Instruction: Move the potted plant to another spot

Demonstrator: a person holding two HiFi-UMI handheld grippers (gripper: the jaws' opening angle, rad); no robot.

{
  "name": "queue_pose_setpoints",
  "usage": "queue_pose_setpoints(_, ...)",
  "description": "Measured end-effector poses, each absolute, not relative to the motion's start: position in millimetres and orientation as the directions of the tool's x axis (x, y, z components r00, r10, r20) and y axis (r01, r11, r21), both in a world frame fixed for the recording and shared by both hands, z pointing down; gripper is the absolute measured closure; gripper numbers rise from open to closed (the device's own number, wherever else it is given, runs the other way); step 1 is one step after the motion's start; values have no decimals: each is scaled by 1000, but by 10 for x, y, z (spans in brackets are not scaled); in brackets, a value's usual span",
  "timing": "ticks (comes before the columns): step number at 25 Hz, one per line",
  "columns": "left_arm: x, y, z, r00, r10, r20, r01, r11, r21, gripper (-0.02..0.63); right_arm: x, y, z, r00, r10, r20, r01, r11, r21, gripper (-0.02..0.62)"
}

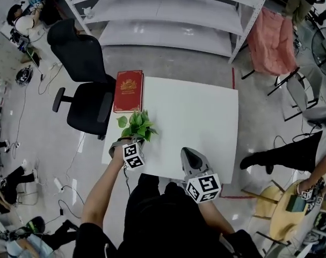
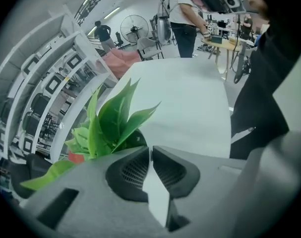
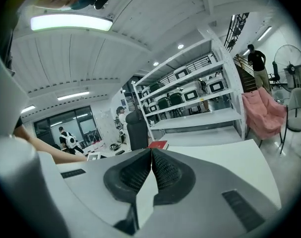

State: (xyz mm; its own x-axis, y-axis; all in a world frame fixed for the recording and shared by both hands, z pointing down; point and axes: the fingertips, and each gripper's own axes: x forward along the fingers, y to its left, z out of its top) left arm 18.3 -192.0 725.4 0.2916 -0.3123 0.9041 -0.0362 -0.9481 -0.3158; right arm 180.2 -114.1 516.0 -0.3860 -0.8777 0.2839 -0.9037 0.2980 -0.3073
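Left gripper [image 1: 135, 140] is right on the potted plant [image 1: 137, 125] at the left part of the white table [image 1: 205, 112], close to the near edge. The leaves are bright green, pointed and glossy. They fan upward in a loose bunch, with one paler leaf [image 1: 122, 121] sticking out to the left. In the left gripper view the plant [image 2: 110, 123] fills the space just past the jaw tips: tall blades standing up, smaller crinkled ones lower down, and a dark patch of pot showing under them. The pot itself is mostly hidden by foliage and by the gripper, so its shape is hard to judge, and I can't tell whether it stands on the table or hangs just above it.

The left gripper's [image 2: 150, 150] jaws are drawn close, with only a thin slit between the tips, and they seem to be pinched on the pot's dark rim. The right gripper [image 1: 190, 152] sits well to the right over the table's near edge. Its jaws [image 3: 151, 151] are pressed together with nothing between them.

Just behind the plant lies a red book [image 1: 129, 90] at the table's far left corner. A black office chair [image 1: 82, 79] stands beside it.
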Motion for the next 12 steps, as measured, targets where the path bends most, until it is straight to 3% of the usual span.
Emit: queue_pose_setpoints(12, -843, -1224, 7222, 219, -351, 911, -178, -932, -316, 568, 1115, -926, 5165, -497, -822, 278, -860, 425, -281, 581)
